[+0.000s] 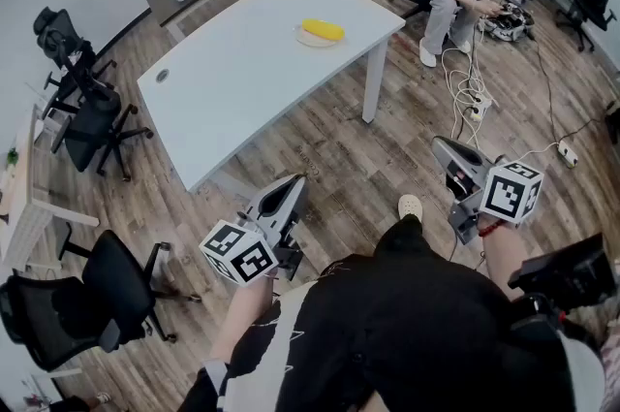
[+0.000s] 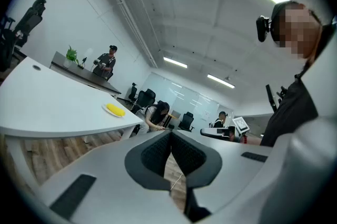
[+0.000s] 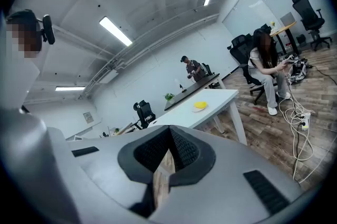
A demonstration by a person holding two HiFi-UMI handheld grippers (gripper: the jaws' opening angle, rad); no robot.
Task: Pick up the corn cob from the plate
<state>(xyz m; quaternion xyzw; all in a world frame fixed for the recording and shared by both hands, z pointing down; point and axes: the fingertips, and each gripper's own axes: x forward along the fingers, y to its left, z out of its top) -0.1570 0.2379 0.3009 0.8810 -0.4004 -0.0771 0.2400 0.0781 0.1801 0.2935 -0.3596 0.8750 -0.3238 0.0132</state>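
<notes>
Down at the left of the head view, the left gripper (image 1: 294, 183) hangs over the wood floor, jaws together on nothing. Well apart from it, the corn cob (image 1: 323, 29) lies on a pale plate (image 1: 304, 40) near the far end of the white table (image 1: 223, 80). At the right, the right gripper (image 1: 441, 144) is also closed and empty. Only the gripper views show the jaw tips meeting. The cob is short, smooth and bright yellow.

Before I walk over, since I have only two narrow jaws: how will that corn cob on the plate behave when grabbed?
The corn cob looks rounded and elongated, so it may roll on the plate if nudged. Its thick straight shape suggests it is stiff. The plate could slide on the smooth white table.
</notes>
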